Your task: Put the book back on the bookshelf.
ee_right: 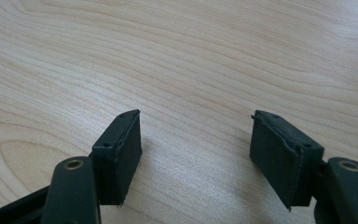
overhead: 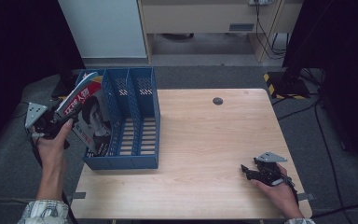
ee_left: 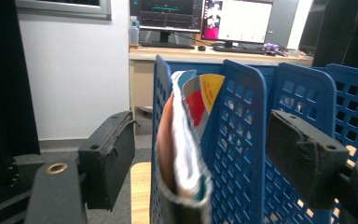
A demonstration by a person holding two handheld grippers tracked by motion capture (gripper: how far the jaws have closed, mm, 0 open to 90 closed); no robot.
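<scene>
One magazine (overhead: 89,116) leaning in the leftmost slot of the blue file rack (overhead: 140,100) at the tabletop's left edge; left gripper (overhead: 60,122) released, jaws spread beside it. Risk: tipping out over that edge, unsupported. Right gripper (overhead: 251,171) gaping, empty, near the front right corner. Ample bare tabletop (overhead: 205,140) between.

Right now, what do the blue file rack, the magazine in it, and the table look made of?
Blue file rack: moulded plastic by the look, matte, perforated grid walls. Magazine: glossy printed paper, floppy curling pages. Table: light wood-grain top, smooth, likely laminate rather than solid wood.
</scene>
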